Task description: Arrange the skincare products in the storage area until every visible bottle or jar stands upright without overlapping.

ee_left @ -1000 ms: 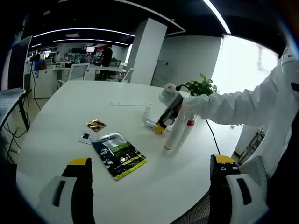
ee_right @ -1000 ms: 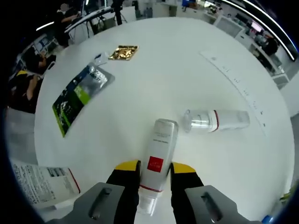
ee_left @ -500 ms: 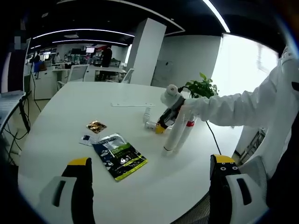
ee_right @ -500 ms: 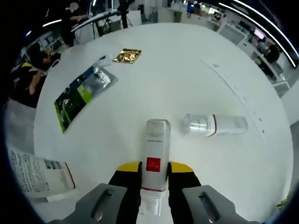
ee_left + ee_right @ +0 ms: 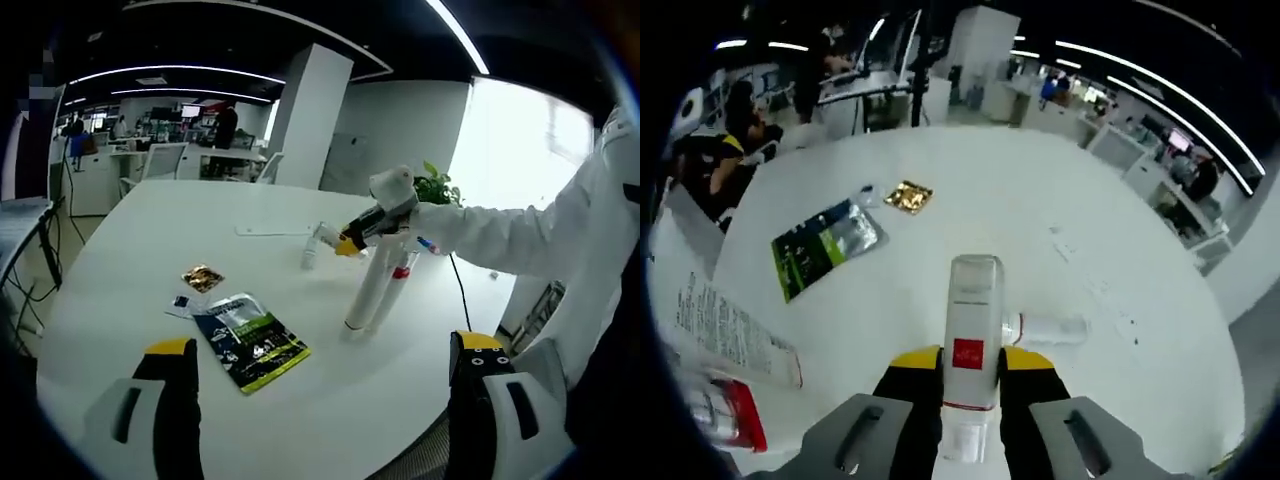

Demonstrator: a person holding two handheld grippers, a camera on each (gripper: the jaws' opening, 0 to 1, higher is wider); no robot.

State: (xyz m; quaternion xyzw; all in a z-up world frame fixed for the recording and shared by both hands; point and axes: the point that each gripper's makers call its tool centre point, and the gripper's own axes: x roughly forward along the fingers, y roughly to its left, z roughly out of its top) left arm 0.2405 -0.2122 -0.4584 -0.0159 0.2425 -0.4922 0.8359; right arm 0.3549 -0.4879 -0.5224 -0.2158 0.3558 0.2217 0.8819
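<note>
My right gripper (image 5: 970, 358) is shut on a white bottle (image 5: 972, 310) with a red square label, held in the air above the white table (image 5: 940, 215). In the left gripper view the right gripper (image 5: 352, 240) reaches in from the right in a white-sleeved hand, with the bottle (image 5: 326, 235) at its tip. A clear bottle (image 5: 1045, 327) with a white cap lies on its side below it, small in the left gripper view (image 5: 309, 257). Two tall white tubes (image 5: 366, 288) stand together, one with a red band (image 5: 397, 283). My left gripper (image 5: 325, 375) hangs open near the table edge, holding nothing.
A green and black packet (image 5: 247, 340) lies flat, with a gold sachet (image 5: 202, 278) and a small blue-white sachet (image 5: 182, 304) near it. A potted plant (image 5: 437, 186) stands at the far edge. Office desks and chairs lie beyond the table (image 5: 130, 240).
My right gripper has lifted the red-label bottle off the table and tipped it upward. The clear bottle still lies where it was. The left gripper has not moved.
</note>
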